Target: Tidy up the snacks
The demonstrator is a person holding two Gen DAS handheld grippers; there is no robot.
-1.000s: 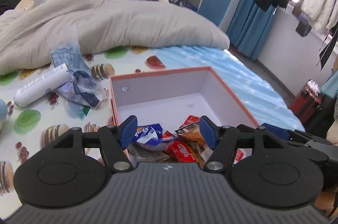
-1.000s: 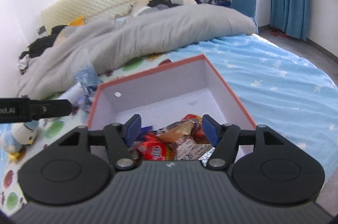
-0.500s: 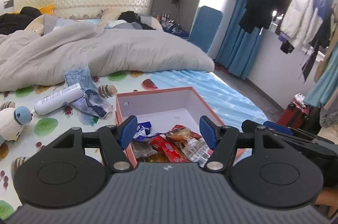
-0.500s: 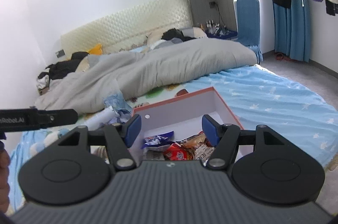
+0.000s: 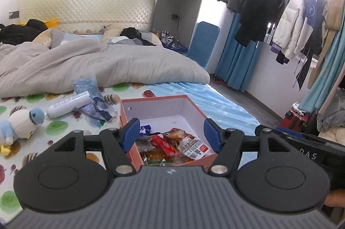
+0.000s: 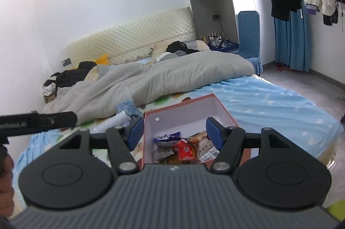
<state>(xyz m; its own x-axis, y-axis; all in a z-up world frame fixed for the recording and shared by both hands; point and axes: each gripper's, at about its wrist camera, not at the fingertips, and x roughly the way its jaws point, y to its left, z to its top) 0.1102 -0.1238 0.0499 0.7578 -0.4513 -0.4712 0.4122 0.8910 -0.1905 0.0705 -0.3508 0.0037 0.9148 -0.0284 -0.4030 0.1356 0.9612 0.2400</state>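
Note:
An orange box with a white inside (image 5: 159, 108) (image 6: 185, 114) lies on the bed. Several snack packets (image 5: 172, 147) (image 6: 183, 147) lie piled at its near end: red, orange, blue and silver wrappers. My left gripper (image 5: 172, 134) is open and empty, held back from and above the box. My right gripper (image 6: 174, 131) is open and empty, also back from the box. Each gripper's body shows at the edge of the other's view.
A grey duvet (image 5: 97, 65) covers the far part of the bed. A white bottle (image 5: 69, 103), crumpled blue wrappers (image 5: 97, 108) and a plush toy (image 5: 19, 123) lie left of the box. Clothes (image 5: 269, 4) hang at the right, above a red suitcase (image 5: 295, 121).
Both grippers have pulled back and up from the box, which looks smaller and farther now. Both stayed open and empty.

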